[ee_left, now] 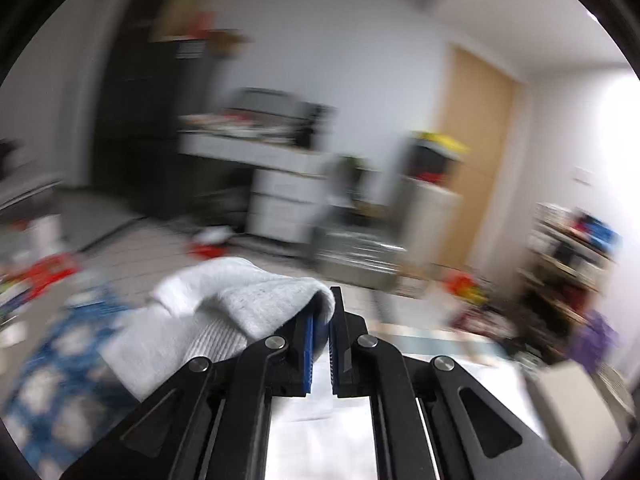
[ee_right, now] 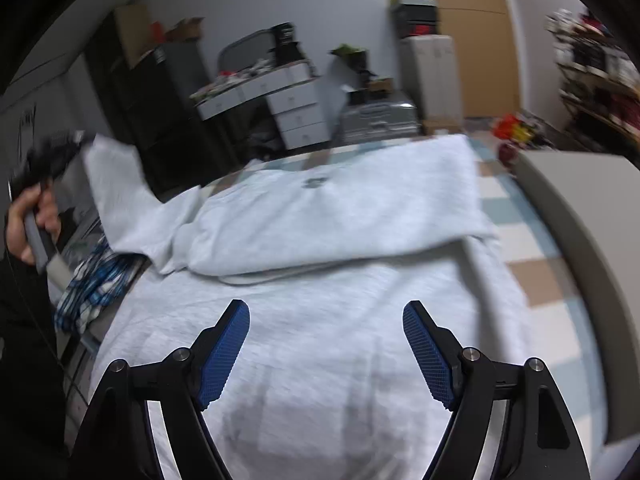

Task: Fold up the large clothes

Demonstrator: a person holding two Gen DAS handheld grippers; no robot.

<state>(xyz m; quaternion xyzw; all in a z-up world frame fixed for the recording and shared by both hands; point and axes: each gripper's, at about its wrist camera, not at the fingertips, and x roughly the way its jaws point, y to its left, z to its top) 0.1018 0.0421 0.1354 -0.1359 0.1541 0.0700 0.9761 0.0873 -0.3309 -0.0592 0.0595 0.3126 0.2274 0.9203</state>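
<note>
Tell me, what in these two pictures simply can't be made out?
- Left wrist view: the desk clutter and shelf items are smeared by motion blur.
- Left wrist view: how much grey garment sits in the left gripper is hidden by its fingers.
- Right wrist view: the small dark logo is too blurred to read.
- Right wrist view: the garment's near edge is cut off behind the right gripper.

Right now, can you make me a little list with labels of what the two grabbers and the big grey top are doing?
garment: light grey sweatshirt, partly folded on the bed
left gripper: shut on the sweatshirt's sleeve, lifted up
right gripper: open, empty, above the sweatshirt
beside bed: blue-and-white cloth
</note>
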